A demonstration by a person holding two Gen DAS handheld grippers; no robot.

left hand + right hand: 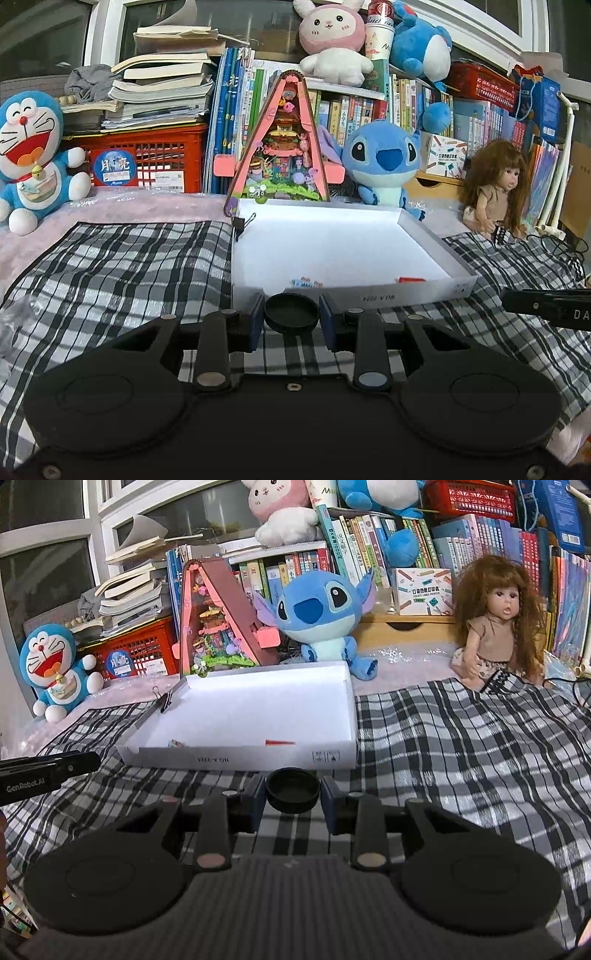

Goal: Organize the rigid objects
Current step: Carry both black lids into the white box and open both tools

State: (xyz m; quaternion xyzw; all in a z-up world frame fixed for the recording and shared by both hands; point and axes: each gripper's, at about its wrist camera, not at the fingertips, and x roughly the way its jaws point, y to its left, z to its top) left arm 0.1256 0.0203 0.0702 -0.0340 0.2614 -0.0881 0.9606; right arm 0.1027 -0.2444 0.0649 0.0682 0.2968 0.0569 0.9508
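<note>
Clearly "GenRobot.AI" on left gripper (51, 771); both jaws hold black lid (291, 312).

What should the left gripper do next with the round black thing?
The left gripper grips the black cap just short of the white box, which already holds small pieces. So it should probably carry the cap forward over the near wall into the box.

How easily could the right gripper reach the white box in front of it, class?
Probably yes. The white box lies straight ahead of the right gripper, with only checked cloth between them, and its top is open. The gripper already holds a black cap, though.
</note>
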